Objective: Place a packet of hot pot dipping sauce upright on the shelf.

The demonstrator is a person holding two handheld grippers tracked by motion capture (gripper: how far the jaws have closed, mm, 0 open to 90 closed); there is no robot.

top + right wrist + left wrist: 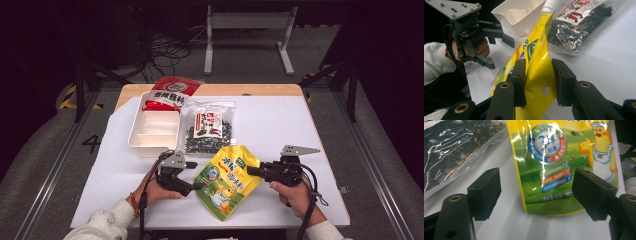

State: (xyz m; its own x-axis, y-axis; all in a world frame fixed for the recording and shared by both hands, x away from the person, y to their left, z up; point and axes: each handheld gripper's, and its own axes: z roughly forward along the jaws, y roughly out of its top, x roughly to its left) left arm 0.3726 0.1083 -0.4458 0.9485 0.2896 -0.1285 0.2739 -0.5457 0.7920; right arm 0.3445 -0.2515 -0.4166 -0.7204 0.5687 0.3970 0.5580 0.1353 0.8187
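Left gripper (197, 176): fingers (486, 192) spread wide, holding nothing. The near left corner of the pouch (228, 181) lies on the table (280, 120) ahead of them, between the two pads but touched by neither.

Tray (154, 131): white, with dividers, beyond the left fingers, well apart from them. A red bag (171, 93) rests on its far end.

Clear bag (209, 127): dark contents, just right of the tray, beyond the pouch's cap.

Pouch: yellow and green, capped spout pointing away, lying between the two grippers. Its right edge is lifted and stands up between the right fingers (520, 80).

Right gripper (252, 170): fingers half closed around the pouch's raised edge. The left pad lies against the film; at the right pad I cannot tell whether it presses or stands just off.
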